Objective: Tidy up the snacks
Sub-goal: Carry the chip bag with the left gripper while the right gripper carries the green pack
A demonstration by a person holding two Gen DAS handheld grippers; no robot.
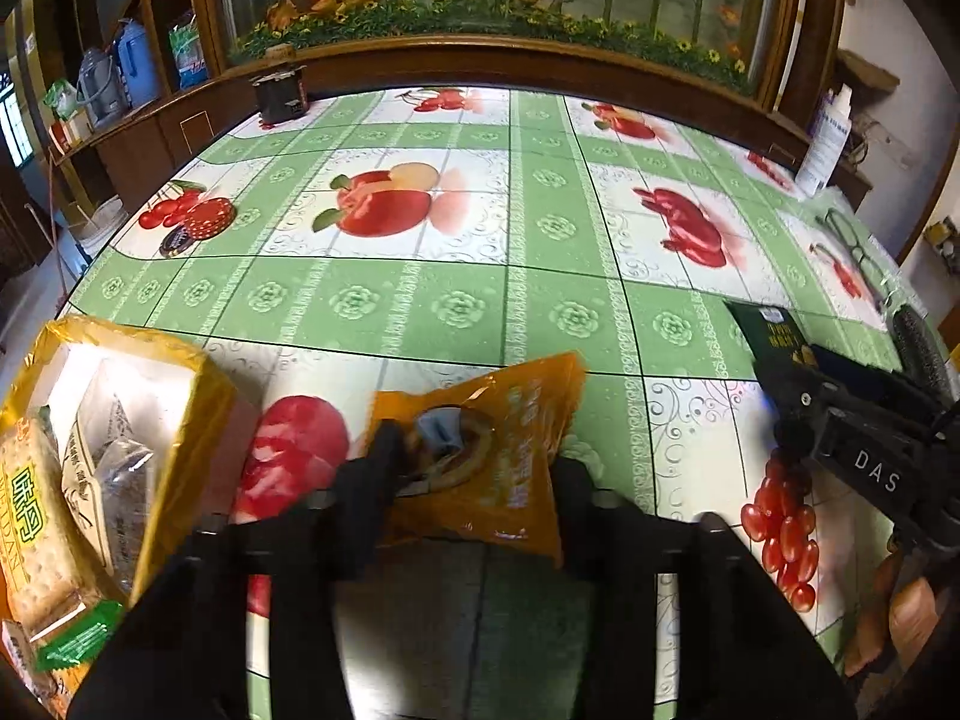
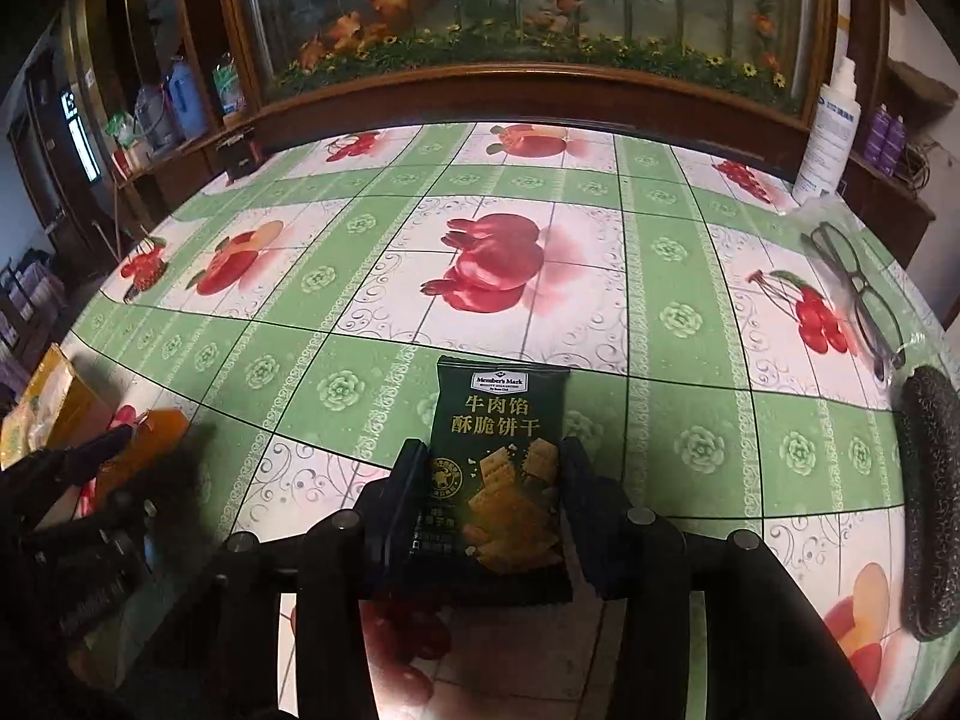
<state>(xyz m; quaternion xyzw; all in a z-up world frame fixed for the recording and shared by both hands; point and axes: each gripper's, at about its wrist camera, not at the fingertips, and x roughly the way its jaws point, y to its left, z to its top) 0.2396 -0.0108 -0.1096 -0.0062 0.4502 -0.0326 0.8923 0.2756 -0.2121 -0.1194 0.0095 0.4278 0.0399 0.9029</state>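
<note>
Orange packet (image 1: 480,456) pinched between left gripper (image 1: 474,468) fingers

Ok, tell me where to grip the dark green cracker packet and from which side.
Grip the dark green cracker packet across its lower half, pads on the two long side edges, coming from its bottom end nearest the right gripper. It is flat and narrow, upright in view, and already sits between the fingers that way.

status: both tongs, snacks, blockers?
Left tongs shut on orange packet. Right tongs shut on dark green cracker packet. Yellow box left, open. Nothing in the way.
</note>
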